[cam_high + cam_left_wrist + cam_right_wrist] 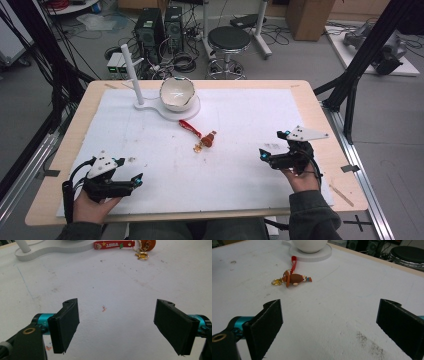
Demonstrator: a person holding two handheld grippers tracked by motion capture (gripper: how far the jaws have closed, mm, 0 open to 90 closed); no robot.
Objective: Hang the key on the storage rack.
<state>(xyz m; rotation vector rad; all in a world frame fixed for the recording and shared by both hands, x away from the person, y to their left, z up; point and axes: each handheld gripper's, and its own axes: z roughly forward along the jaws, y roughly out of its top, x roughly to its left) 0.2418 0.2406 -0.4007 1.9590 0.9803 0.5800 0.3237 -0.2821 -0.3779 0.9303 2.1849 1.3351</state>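
Left gripper view. My left gripper [116, 326]: two black jaws wide apart, nothing between them, teal fittings at both outer sides. Below jaws: white table sheet [112, 285], scuffed, small red mark between jaws. Top edge: red strap [113, 244] printed "WOODY", gold clasp [142, 255] at its end, white stand base [50, 248] just left of strap.

The red strap [114, 244] of the keychain, lying far ahead of the left gripper's [116, 325] spread jaws, carries white lettering reading "WOODY", seen upside down, with a star and small green figures beside it; no other text is legible.
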